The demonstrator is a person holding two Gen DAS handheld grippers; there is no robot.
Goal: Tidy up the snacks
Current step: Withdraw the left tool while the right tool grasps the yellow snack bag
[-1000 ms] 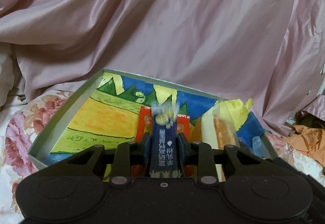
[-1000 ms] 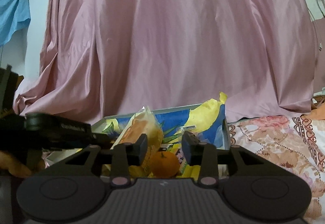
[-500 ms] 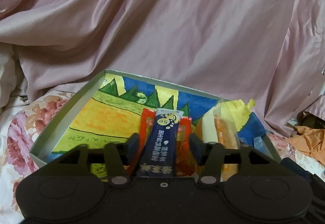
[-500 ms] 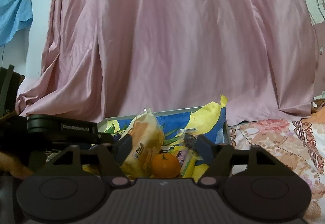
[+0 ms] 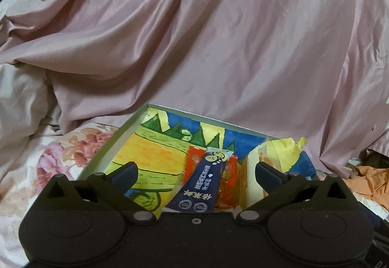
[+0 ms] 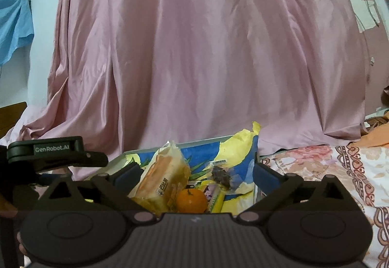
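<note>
A shallow grey box [image 5: 104,153] lined with a painted yellow, green and blue sheet lies on the bed. In it a dark blue sachet [image 5: 200,183] rests on a red packet [image 5: 192,163], free of my left gripper [image 5: 196,170], whose fingers stand wide open on either side. A wrapped bread [image 5: 252,170] leans at the right. In the right wrist view my right gripper [image 6: 196,172] is open over the same box [image 6: 201,141], with the wrapped bread [image 6: 161,180], an orange [image 6: 191,200], a small clear pack with dark contents [image 6: 222,174] and a yellow stick [image 6: 216,200] between its fingers.
A pink satin cloth [image 5: 206,49] drapes behind the box. The bedspread is floral [image 6: 340,170], [image 5: 36,170]. Orange fabric [image 5: 369,180] lies at the right. The left gripper's body [image 6: 48,153] shows at the left of the right wrist view. A blue cloth [image 6: 14,25] hangs at far left.
My left gripper opened and let go of the dark blue sachet, which now lies in the box. My right gripper also opened wide around the orange. Both pulled back slightly.
</note>
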